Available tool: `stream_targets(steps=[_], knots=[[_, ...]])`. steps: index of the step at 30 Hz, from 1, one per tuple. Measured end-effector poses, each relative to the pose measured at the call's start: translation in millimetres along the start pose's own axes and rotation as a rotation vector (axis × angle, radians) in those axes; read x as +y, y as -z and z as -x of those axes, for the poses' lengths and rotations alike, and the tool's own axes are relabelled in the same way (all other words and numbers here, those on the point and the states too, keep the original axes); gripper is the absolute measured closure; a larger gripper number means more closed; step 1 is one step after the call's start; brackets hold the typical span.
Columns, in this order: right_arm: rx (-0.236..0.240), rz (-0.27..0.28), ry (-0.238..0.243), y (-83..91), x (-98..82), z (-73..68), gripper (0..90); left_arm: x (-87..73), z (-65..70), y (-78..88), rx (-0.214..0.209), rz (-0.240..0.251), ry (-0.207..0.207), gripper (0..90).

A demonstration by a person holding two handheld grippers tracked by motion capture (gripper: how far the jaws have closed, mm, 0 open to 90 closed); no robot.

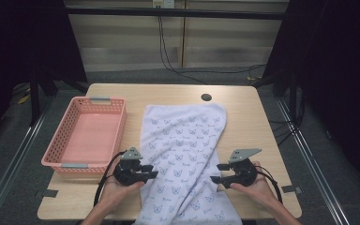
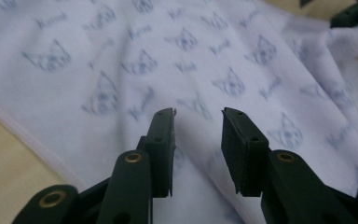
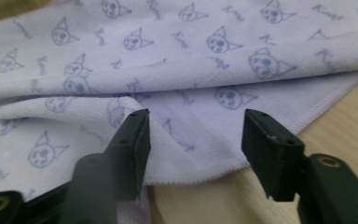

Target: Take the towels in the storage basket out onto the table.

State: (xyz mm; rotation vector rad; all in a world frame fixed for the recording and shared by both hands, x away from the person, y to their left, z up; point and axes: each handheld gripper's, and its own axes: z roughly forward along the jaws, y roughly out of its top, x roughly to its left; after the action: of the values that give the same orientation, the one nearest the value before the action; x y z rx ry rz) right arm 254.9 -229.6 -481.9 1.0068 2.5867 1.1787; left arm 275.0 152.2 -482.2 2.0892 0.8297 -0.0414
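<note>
While towel (image 1: pixel 183 154) lay flat mid-table, near end over edge, left gripper (image 1: pixel 152 175) and right gripper (image 1: pixel 214 173) stood open, empty, at its side hems. Better pinch both hems evenly before lifting.

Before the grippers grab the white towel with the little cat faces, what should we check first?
1. White cat-print towel lies spread on the wooden table: ok.
2. Left gripper jaws apart above the cloth: ok.
3. Right gripper jaws apart at the towel's edge: ok.
4. Cloth already pinched by either gripper: not ok, neither grips yet.
5. Pink plastic basket sits apart from the towel: ok.
6. Towel's near end hangs over the table edge: cannot tell how far.
</note>
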Motion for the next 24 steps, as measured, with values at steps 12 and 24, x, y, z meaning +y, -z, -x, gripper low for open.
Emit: stream_targets(steps=[12, 24], knots=[[-0.055, -0.087, 0.037, 5.5, -18.6, 2.1, 84.0, -17.8, 8.8, -2.0, 0.084, -0.100, -0.079, 56.0], [-0.018, -0.091, -0.055, 57.0, -66.2, 2.9, 86.4, -13.2, 15.5, -13.2, 0.048, -0.109, -0.118, 70.0]])
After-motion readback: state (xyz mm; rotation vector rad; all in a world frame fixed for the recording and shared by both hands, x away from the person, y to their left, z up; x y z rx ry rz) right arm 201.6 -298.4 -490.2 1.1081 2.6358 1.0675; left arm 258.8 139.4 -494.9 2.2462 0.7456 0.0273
